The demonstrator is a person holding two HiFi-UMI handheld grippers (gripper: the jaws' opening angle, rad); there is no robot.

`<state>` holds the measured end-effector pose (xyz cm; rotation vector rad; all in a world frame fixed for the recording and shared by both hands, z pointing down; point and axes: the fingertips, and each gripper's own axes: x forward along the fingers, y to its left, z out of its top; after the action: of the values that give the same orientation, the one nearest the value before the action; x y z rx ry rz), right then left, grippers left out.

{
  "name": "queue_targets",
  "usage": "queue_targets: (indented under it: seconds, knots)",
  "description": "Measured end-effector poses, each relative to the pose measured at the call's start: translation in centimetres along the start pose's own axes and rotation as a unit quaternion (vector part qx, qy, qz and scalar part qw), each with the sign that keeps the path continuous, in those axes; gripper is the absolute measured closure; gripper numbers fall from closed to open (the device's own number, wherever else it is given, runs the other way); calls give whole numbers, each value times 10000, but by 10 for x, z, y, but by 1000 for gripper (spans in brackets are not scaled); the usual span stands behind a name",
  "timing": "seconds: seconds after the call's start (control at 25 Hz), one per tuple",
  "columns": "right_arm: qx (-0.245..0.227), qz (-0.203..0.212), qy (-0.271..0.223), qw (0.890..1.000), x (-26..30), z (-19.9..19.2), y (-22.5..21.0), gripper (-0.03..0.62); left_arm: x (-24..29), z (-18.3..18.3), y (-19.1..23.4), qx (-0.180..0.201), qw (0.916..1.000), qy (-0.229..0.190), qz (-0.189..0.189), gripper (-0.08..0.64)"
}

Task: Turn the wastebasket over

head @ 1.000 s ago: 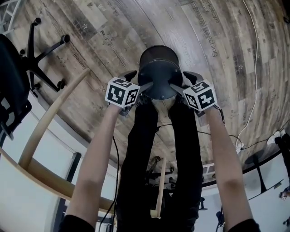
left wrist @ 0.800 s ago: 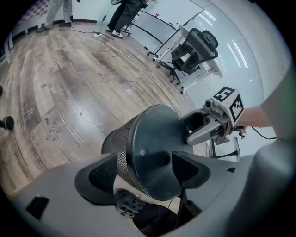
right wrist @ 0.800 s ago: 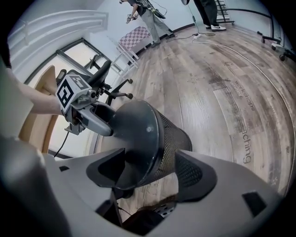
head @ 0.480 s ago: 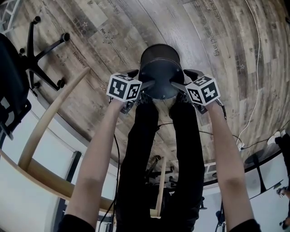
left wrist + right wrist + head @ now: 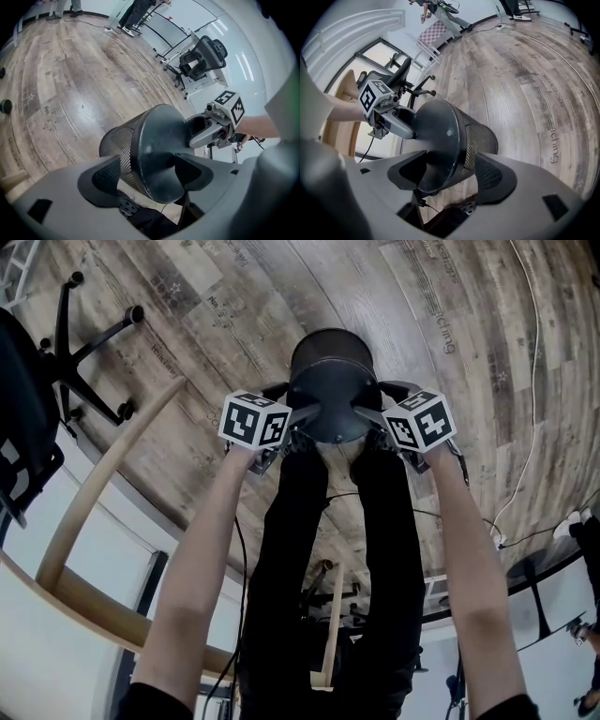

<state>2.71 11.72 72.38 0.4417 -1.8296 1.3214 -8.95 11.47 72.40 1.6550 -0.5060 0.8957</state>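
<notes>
Head view first: the wastebasket [image 5: 328,381] is held out in front of a pair of black trousers [image 5: 328,568], over the wood floor [image 5: 450,324]. It's tipped so the solid base [image 5: 335,413] is pointed back up at the camera and the open end is aimed away and down. Whether the rim is touching the floor can't be made out. The left gripper [image 5: 305,416] and right gripper [image 5: 361,414] are set on opposite sides of the base. An office chair [image 5: 66,362] and a curved wooden table edge [image 5: 103,484] are seen off to the left, and a white cable [image 5: 532,352] is on the floor to the right.

Left gripper view: the bottom edge of the basket is caught between the jaws, which are clamped on it with one laid on the mesh wall [image 5: 119,138] and the other pressed flat on the base. The other gripper is seen just past the base.

Right gripper view: same deal, mirrored. The jaws are closed on the bottom edge, with one on the mesh and one across the base.
</notes>
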Motion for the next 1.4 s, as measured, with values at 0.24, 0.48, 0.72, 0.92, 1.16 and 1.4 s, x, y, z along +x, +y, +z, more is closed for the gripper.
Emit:
queue_targets:
  seconds: [0.24, 0.48, 0.72, 0.92, 1.16, 1.4]
  knots:
    - [-80, -46, 65, 9999, -4, 9, 3, 273, -7, 3, 1, 104, 9999, 15, 109, 189]
    - [-206, -201, -215, 9994, -18, 24, -2, 281, -16, 26, -3, 459, 9980, -288, 323, 193]
    - [-558, -602, -526, 9952, -38, 49, -16, 287, -19, 59, -7, 773, 9934, -678, 514, 197]
    - [-884, -994, -788, 9880, -53, 70, -27, 296, -23, 85, -10, 1064, 9856, -1066, 766, 204]
    - [-940, -1205, -999, 9832, -58, 76, -32, 305, -24, 96, -12, 1382, 9763, -1335, 999, 208]
    - [-918, -1188, -980, 9838, -56, 65, -27, 310, -22, 84, -15, 1448, 9761, -1246, 1041, 207]
